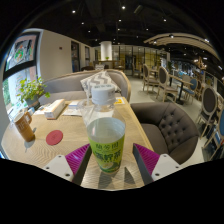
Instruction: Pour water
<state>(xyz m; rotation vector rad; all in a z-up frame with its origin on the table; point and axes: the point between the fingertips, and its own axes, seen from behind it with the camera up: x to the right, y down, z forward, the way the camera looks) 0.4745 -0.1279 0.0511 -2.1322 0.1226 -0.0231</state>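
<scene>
The gripper (106,168) has its two fingers set around a clear plastic cup (106,150), one magenta pad (73,160) against the cup's left side and the other against its right, so the cup looks clamped between them. The cup stands upright, its open rim facing up, and it carries a green band with pale lettering across the lower half. Whether there is water in it cannot be made out.

Just beyond the cup, on the wooden table (70,128), stands a white kettle (101,96) with a rounded lid, straight ahead of the fingers. To the left of the fingers a round red coaster (54,137) lies flat on the table, and farther left a brown bottle (24,125) stands near the table's edge. Behind the bottle is a potted plant (33,90) with green leaves, and between the plant and the kettle lies a pale flat box (55,108).

To the right of the table, close to the fingers, is a grey tufted armchair (172,122). Well beyond, the room opens into a café with more chairs (165,82) and tables under ceiling spotlights.
</scene>
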